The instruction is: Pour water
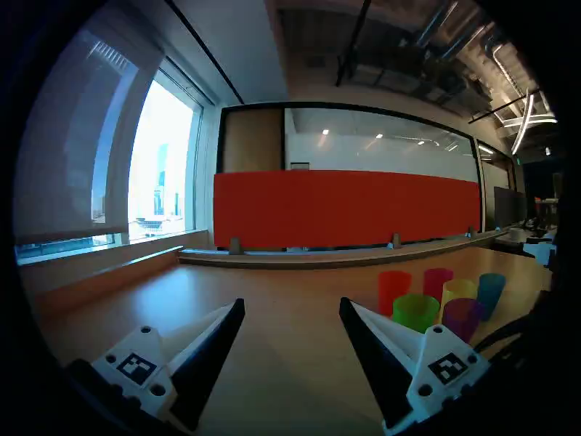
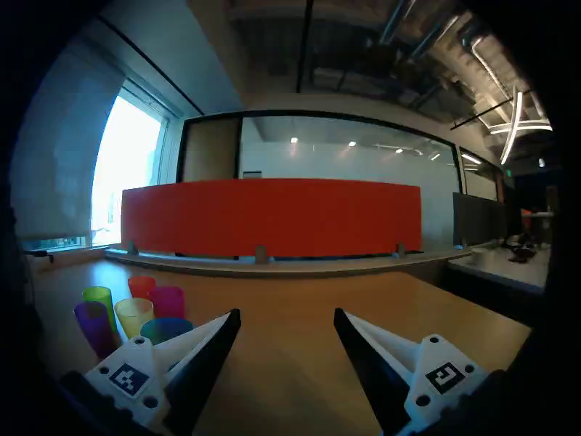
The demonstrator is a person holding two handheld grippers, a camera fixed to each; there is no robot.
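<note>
**Pale wooden desktop (image 1: pixel 290 334) carrying a cluster of six translucent plastic cups (image 1: pixel 436 285)**

In the left gripper view the cups stand upright and close together to the right on the smooth, light-brown desktop. An orange-red plastic cup (image 1: pixel 393 287), a magenta plastic cup (image 1: pixel 438 280), a yellow plastic cup (image 1: pixel 457 289) and a teal-blue plastic cup (image 1: pixel 492 289) stand behind. A green plastic cup (image 1: pixel 415 312) and a purple plastic cup (image 1: pixel 462 318) stand just in front. Along the desktop's far edge a long red partition panel (image 1: pixel 341 207) stands on small grey brackets (image 1: pixel 234 245).

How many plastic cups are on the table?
6, clustered on the table; in the left gripper view: orange, pink, yellow, blue behind, green, purple nearer. None seems hidden.
</note>
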